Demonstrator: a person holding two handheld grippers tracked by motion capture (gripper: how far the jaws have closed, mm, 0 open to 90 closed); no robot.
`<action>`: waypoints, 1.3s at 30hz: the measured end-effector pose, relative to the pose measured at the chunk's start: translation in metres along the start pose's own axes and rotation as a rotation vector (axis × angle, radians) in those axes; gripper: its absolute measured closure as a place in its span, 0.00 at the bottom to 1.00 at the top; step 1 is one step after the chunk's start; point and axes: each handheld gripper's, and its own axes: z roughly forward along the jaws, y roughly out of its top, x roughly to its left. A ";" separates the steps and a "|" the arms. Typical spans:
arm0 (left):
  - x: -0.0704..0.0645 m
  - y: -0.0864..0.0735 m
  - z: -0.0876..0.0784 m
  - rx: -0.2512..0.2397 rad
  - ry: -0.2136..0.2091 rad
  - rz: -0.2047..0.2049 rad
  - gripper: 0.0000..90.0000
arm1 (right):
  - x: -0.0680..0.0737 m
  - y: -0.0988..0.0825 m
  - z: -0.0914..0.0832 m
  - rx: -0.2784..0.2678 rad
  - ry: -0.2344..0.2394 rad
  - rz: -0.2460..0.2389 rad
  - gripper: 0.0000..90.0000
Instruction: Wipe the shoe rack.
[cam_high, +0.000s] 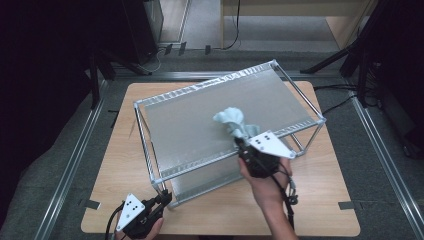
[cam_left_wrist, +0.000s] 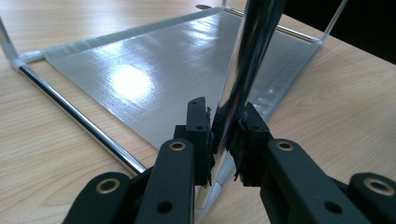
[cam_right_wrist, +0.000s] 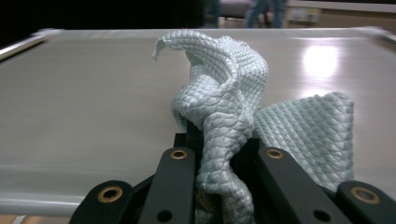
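A two-tier metal rack with grey shelf sheets stands on the wooden table. My left gripper is at the rack's front left corner, shut on the chrome upright leg, which runs up between the jaws. A pale blue waffle-weave cloth lies bunched on the top shelf near its front right. My right gripper is shut on the cloth; the fabric rises in a twisted bunch from between the jaws and one flap spreads to the right on the shelf.
The lower shelf sheet lies just above the tabletop, framed by chrome rods. Metal rails run along the floor on both sides of the table. Dark equipment and cables stand at the back.
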 end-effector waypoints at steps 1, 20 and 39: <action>-0.001 0.000 0.001 0.000 0.000 0.001 0.87 | 0.000 0.000 0.000 0.000 0.000 0.000 0.91; -0.007 0.000 0.004 0.003 -0.023 0.018 0.87 | 0.071 0.003 0.003 0.012 0.189 -0.104 0.91; -0.006 0.000 0.002 -0.002 -0.009 0.016 0.88 | -0.110 0.002 -0.029 -0.012 -0.233 0.075 0.91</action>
